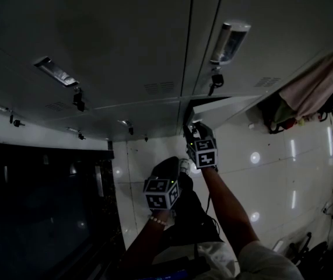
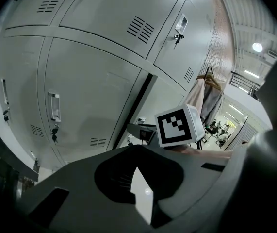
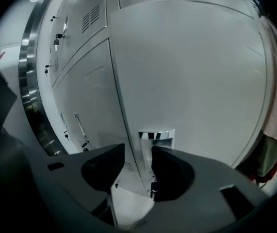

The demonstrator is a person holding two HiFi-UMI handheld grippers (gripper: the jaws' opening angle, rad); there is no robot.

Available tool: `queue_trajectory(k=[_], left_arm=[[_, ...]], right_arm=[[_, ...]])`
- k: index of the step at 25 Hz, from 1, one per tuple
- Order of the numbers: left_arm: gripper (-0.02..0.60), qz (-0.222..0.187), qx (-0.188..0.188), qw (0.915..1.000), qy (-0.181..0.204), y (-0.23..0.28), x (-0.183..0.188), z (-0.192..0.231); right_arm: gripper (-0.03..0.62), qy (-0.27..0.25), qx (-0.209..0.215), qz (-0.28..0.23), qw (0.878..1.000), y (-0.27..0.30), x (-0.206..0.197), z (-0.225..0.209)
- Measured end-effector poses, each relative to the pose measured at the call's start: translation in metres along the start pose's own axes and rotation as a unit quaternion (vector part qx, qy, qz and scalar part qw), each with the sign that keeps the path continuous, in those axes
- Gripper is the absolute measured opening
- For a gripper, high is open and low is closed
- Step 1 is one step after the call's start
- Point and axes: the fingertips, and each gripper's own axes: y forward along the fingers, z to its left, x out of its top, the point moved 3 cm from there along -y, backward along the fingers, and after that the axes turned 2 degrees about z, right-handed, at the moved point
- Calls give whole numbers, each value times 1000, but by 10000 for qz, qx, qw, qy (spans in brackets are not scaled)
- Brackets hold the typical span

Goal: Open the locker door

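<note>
While the left tongs (image 2: 137, 165) are closed together, empty, the right tongs (image 3: 138, 147) stand apart.
One locker door (image 3: 191, 72) edge lies between them; the right gripper view shows its one chrome handle (image 3: 157, 136), the head view does not.

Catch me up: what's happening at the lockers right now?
A person is working on the locker door with two handheld grippers. The right gripper is at the door's free edge. Its jaws are apart with the edge between them, just short of the chrome handle. The head view shows the door slightly ajar. The left gripper hangs back from the other lockers, jaws together and holding nothing.
</note>
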Motion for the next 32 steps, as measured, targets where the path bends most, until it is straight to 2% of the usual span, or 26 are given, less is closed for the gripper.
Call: queue_trajectory(k=[5,8,15,17,22,32], left_arm=[[-2,43,-92,9999,101,-1,-3,-12],[-2,63,-148,9998,138,-1,-6,-20],[-2,146,-220,9993,251,-6,-12,-29],[-2,170,-251,9991,286,-7,-13,-32],[-2,246,-390,9980,444,-6,-15,-46],[-2,532,-687,9933,767,0,-40,-80]], right_arm=[[175,-10,-131,-107,9999,-17,-12,3],[132,-13,-297,-158,9994,-28,-19,-1],[129,-48,-339,-158,9993,-49,-35,-4],[156,-20,-378,-80,9993,-57,-42,-7],[156,0,-476,5,9989,-77,-57,-11],[153,521,-658,108,9964,-117,-86,-24]])
